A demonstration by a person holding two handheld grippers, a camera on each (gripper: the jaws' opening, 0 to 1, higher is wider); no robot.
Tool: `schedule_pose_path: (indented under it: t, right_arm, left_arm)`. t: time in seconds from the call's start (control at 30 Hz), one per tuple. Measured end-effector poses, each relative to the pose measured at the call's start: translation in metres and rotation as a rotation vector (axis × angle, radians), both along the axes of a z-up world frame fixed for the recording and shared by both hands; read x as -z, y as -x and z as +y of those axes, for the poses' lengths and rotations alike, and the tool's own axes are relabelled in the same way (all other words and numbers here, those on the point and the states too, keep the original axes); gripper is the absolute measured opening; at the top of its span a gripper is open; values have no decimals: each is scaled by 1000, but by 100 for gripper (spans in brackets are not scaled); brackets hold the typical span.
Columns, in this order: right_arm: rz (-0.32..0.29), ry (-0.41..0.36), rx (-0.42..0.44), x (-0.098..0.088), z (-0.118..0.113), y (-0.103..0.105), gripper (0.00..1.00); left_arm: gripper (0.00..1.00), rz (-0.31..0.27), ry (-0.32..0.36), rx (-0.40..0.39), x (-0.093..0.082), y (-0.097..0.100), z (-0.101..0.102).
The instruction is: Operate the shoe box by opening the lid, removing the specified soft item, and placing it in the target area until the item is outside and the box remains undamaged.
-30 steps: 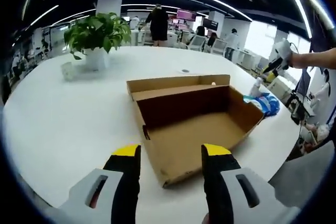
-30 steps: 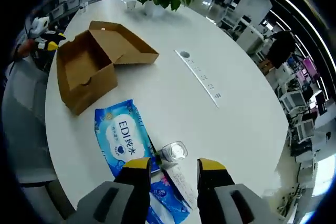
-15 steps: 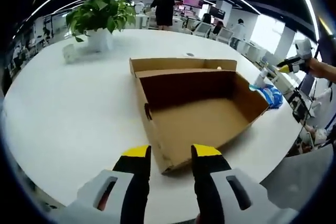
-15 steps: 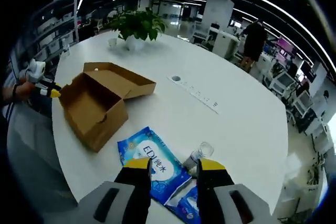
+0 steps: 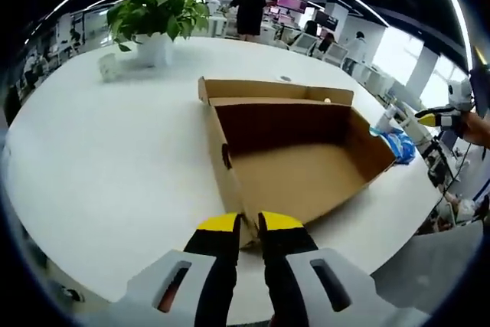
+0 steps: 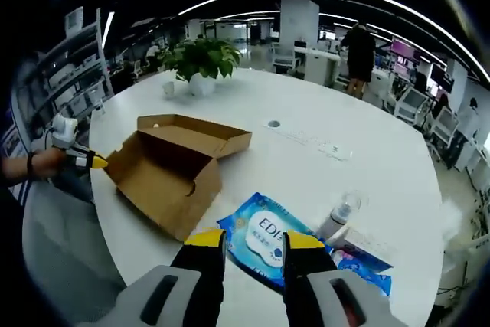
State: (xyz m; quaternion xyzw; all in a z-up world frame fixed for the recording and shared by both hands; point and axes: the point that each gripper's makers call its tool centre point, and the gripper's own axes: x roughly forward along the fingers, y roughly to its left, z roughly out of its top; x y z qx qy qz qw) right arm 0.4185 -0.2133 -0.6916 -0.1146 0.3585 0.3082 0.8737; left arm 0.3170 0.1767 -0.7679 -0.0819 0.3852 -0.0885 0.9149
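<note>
The brown cardboard shoe box (image 5: 298,166) lies open on the white round table (image 5: 115,166), its lid (image 5: 276,91) folded back flat and its inside bare. My left gripper (image 5: 249,227) is shut on the box's near corner wall; the right gripper view shows it at the box's left corner (image 6: 80,158), held by a hand. A blue soft wipes pack (image 6: 268,237) lies on the table beside the box (image 6: 172,178), just beyond my right gripper (image 6: 253,241), which is open with nothing between its fingers. The same pack (image 5: 398,145) sits past the box's right end.
A small clear bottle (image 6: 337,216) and a second blue pack (image 6: 360,264) lie right of the wipes. A potted plant (image 5: 157,13) and a small cup (image 5: 107,67) stand at the far side. A power strip (image 6: 310,137) runs across the tabletop. A person stands in the office behind.
My left jaws have closed from wide apart onto the box's near corner. The right gripper has drawn back from the bottle and wipes, and its jaws have narrowed a little.
</note>
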Motion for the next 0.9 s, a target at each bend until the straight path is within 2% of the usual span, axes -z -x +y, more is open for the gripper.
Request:
schedule_pose_path:
  t: [0.2,0.47,0.6,0.9]
  right_arm:
    - [12,-49,-8,5,33,11,25]
    - [37,-75,-35,16,66,12,25]
    - [46,-78,-39,20,77,9,25]
    - [51,-108,-27,23,102,-13,25]
  left_arm:
    - [8,5,3,-7,1,1,2]
    - [8,8,3,-12,3,0,7]
    - [8,9,1,-17,4,0,7]
    - [7,9,-15,-10,2,1,7]
